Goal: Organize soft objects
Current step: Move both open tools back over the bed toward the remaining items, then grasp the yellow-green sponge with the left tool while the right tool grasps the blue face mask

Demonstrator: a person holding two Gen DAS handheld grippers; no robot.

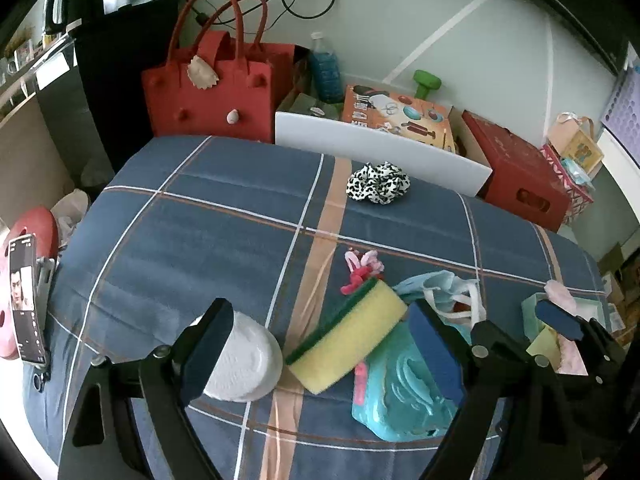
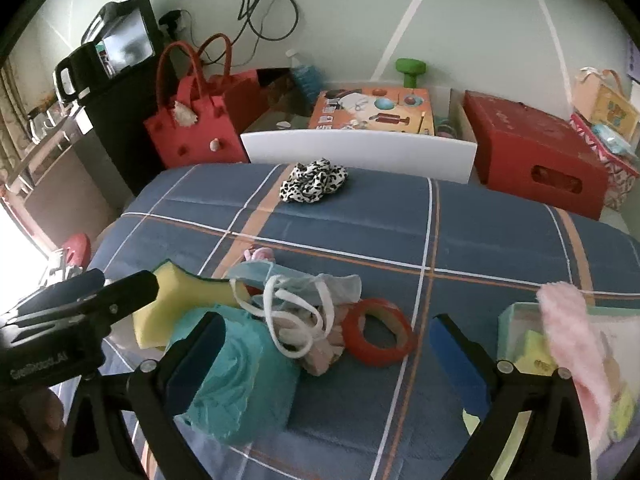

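Yellow sponge (image 1: 347, 334) lies on the plaid cloth (image 1: 200, 220) between the spread, empty left gripper (image 1: 324, 350). Right wrist view: right gripper (image 2: 320, 364), also spread and empty, frames a red tape ring (image 2: 378, 334) beside tangled masks (image 2: 296, 304).

On the bed: one sponge (image 1: 346, 336), one scrunchie (image 1: 378, 182), one tape ring (image 2: 378, 332). One white roll (image 1: 244, 360), one teal pack (image 1: 404, 392).

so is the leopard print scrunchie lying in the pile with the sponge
No, the leopard print scrunchie lies alone at the far edge of the bed, well apart from the sponge.
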